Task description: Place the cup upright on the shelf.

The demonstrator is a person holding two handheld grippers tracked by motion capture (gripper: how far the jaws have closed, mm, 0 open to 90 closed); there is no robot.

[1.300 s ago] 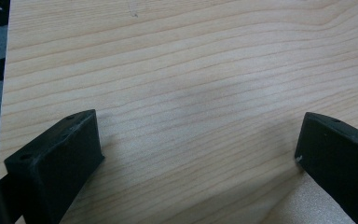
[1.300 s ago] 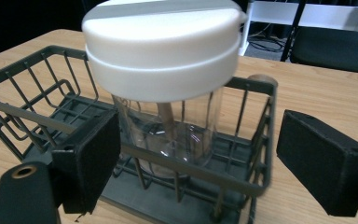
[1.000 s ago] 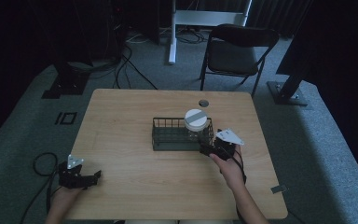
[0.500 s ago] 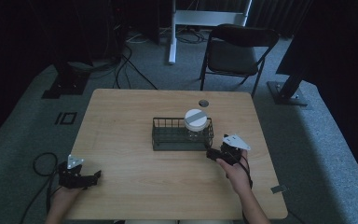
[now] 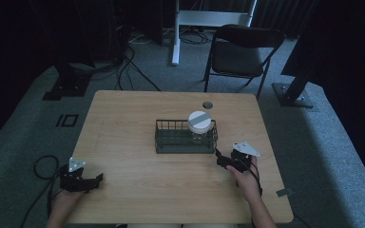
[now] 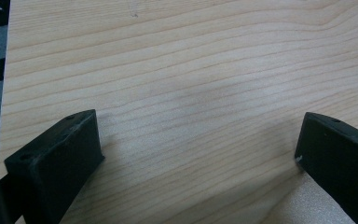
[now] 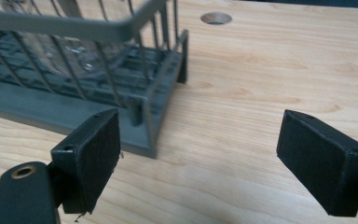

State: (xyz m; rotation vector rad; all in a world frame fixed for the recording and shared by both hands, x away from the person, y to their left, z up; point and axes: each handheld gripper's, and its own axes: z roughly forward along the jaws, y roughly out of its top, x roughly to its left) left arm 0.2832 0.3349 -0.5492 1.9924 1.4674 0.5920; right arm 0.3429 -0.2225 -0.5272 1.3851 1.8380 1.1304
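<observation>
Lower left of the frame, we see the left hand-held gripper (image 5: 96, 179) spread wide over bare counter (image 5: 133, 118). Lower right, the right hand-held gripper (image 5: 217, 158) gapes wide, empty, just beside the wire basket (image 5: 171, 142). Farther up, a white-lidded jar (image 5: 200, 124) stands inside the basket's right end.

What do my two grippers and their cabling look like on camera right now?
Both are black handheld units. The left gripper and right gripper each carry a grey three-cornered plate on top. Their jaws are thick, blocky black pads with small screw holes. A black cable loops off the left one onto the floor; another trails back along the right hand. No sleeves show.
</observation>
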